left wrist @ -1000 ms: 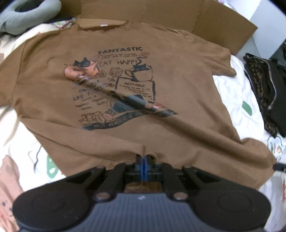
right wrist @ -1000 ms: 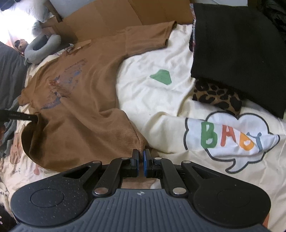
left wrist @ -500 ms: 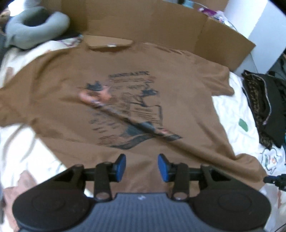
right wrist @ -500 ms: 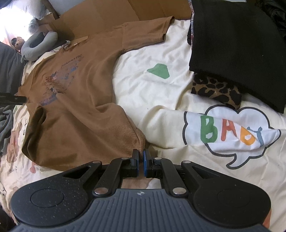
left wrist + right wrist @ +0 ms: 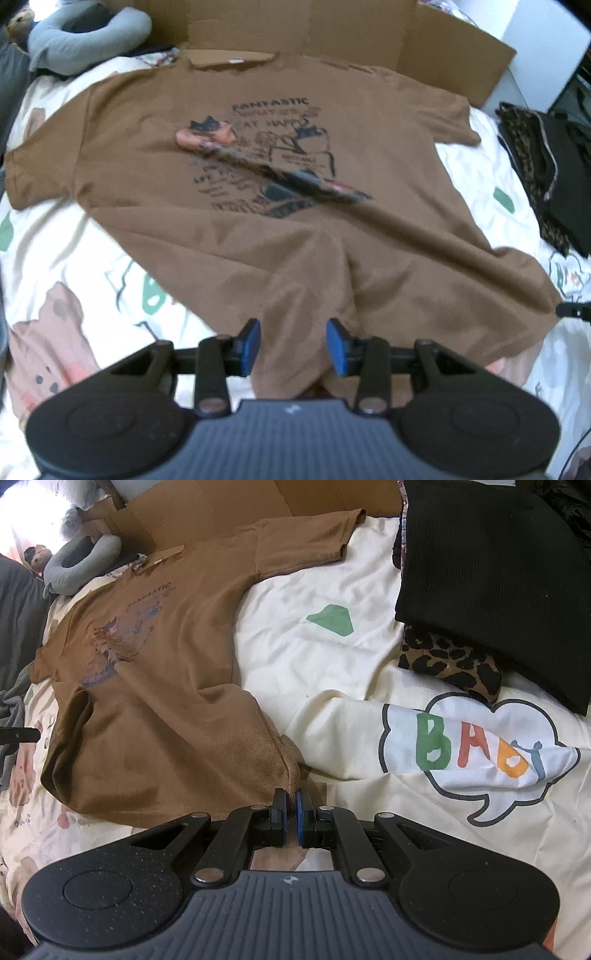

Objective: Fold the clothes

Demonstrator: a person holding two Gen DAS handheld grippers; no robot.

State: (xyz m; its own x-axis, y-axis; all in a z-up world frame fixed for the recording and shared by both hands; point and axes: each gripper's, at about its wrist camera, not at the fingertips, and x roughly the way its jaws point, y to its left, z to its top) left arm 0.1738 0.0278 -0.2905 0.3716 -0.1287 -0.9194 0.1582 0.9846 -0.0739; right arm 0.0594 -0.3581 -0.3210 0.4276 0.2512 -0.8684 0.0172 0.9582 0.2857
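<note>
A brown T-shirt (image 5: 258, 240) with a cat print lies face up on the bed, collar at the far side, with a diagonal crease across the print. My left gripper (image 5: 293, 343) hovers open over the near hem, and the cloth lies loose below its blue pads. My right gripper (image 5: 291, 808) is shut on the T-shirt (image 5: 166, 720) at its lower right hem corner. The right gripper's tip (image 5: 572, 310) shows at the right edge of the left wrist view. At the left edge of the right wrist view is the left gripper's tip (image 5: 18, 734).
Flattened cardboard (image 5: 332, 26) and a grey neck pillow (image 5: 85, 33) lie beyond the collar. A folded black garment (image 5: 498, 572) rests on leopard-print cloth (image 5: 450, 661) to the right. The cream bed sheet (image 5: 332, 664) carries cartoon prints.
My left gripper let go of the shirt's hem, opened and drew back upward; the hem dropped flat. The right gripper kept still, shut on the corner.
</note>
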